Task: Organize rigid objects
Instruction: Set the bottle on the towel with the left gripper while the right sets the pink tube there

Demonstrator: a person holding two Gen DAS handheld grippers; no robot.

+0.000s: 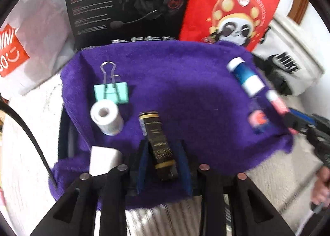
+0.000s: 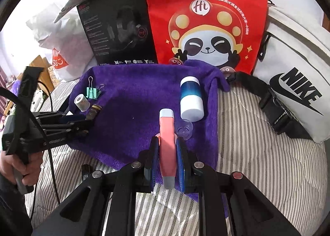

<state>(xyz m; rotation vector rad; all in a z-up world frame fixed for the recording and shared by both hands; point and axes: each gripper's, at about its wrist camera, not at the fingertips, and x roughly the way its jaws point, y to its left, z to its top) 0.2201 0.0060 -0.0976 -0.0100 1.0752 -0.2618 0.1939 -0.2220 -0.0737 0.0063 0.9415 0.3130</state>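
A purple towel (image 2: 132, 100) is spread on a striped bedsheet (image 2: 247, 133), and small hard things are being lined up on it.

On the towel's left side, three things lie close together: a mint green binder clip (image 1: 111, 91), a small white roll of tape (image 1: 107, 117) just beside it, and a dark tube with gold bands (image 1: 158, 143). The left gripper (image 1: 163, 166) straddles this dark tube; its blue pads stand slightly apart from the tube's sides, so it appears to be set down and released.

On the right side, a blue and white bottle (image 2: 190, 100) lies on its side, with a small clear cap (image 2: 184, 128) near it. The right gripper (image 2: 167, 153) is clamped on a pink tube (image 2: 167, 139), held just above or on the towel next to the bottle; which one cannot be told.

By my judgement the task is well along: most things are placed, and the pink tube is not yet released. A white box (image 1: 103, 159) at the towel's near left edge may also need placing.
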